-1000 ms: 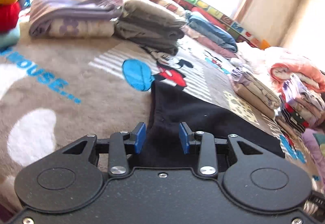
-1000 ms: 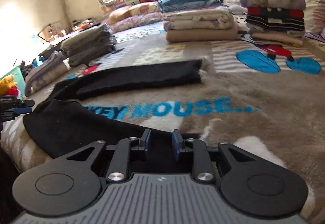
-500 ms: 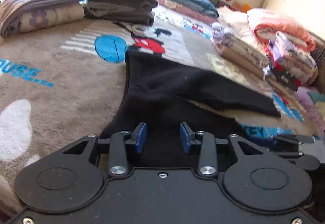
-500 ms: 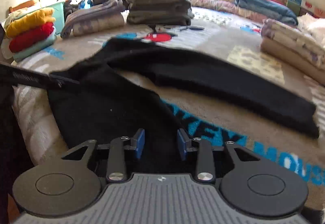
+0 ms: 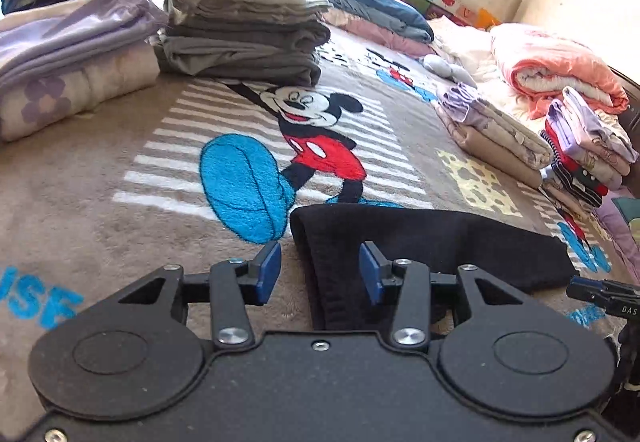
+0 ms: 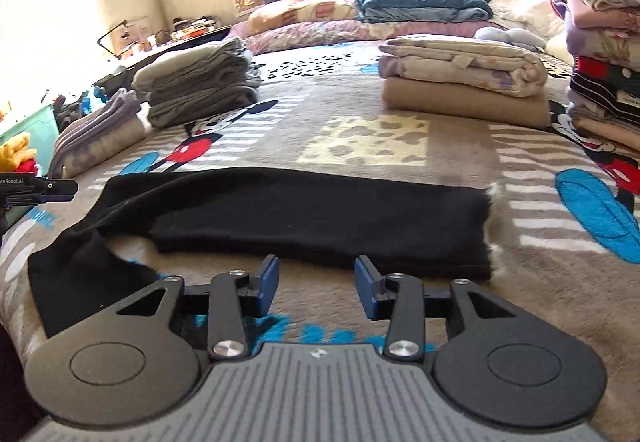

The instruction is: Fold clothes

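A black garment [image 6: 320, 217] lies on the bed as a long folded band, its left end trailing toward the bed's near edge. My right gripper [image 6: 317, 284] hovers just in front of the band's near edge, jaws opening, with only blanket between its pads. My left gripper [image 5: 319, 272] is over the garment [image 5: 440, 242] at its folded end. Its jaws are opening and the cloth's edge lies between the blue pads without being pressed. Each wrist view catches the other gripper at its edge: the right gripper [image 5: 600, 296] and the left gripper [image 6: 44, 187].
A Mickey Mouse blanket [image 5: 100, 177] covers the bed. Folded stacks ring it: grey clothes [image 5: 240, 37], a purple and beige pile [image 5: 68, 69], beige bedding [image 6: 464, 81], a tall mixed stack [image 6: 600, 53] and a pink blanket [image 5: 560, 69]. Pillows lie under the window.
Both grippers swept across the bed with the black garment and folded it over into a band. Their jaws have widened, and the right gripper has backed off the cloth.
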Tool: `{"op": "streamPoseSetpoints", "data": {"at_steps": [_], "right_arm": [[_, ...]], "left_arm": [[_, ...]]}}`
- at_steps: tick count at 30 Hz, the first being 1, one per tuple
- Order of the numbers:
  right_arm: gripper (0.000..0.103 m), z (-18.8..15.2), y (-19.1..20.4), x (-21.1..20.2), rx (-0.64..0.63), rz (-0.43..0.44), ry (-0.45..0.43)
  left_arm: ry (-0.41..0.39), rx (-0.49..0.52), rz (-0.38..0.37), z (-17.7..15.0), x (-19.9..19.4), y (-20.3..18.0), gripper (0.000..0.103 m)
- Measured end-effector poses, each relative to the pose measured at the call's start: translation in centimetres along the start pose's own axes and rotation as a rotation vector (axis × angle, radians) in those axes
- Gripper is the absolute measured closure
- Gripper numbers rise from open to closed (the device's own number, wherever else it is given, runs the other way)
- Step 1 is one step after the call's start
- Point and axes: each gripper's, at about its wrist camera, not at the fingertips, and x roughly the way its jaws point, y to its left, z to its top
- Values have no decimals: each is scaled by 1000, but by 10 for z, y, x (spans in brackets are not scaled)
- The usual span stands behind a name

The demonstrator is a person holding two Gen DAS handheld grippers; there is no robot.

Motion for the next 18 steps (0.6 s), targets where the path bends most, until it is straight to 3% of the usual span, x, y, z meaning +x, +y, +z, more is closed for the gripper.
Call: {"op": "streamPoseSetpoints", "data": {"at_steps": [5, 8, 11, 14, 18], "right_arm": [[51, 12, -31, 14, 38, -55, 6], [49, 15, -63, 18, 155, -78, -11], [37, 14, -94, 21, 275, -88, -36], [32, 11, -105, 28, 317, -52, -27], [31, 13, -110, 33, 317, -24, -14]], "left_arm": [[43, 14, -43, 2, 27, 1, 69], [26, 20, -36, 6, 33, 1, 84], [-6, -39, -90, 10, 30, 12, 98], [-32, -95, -119, 14, 28, 22, 98], [-10, -148, -125, 9, 35, 31, 99]]}}
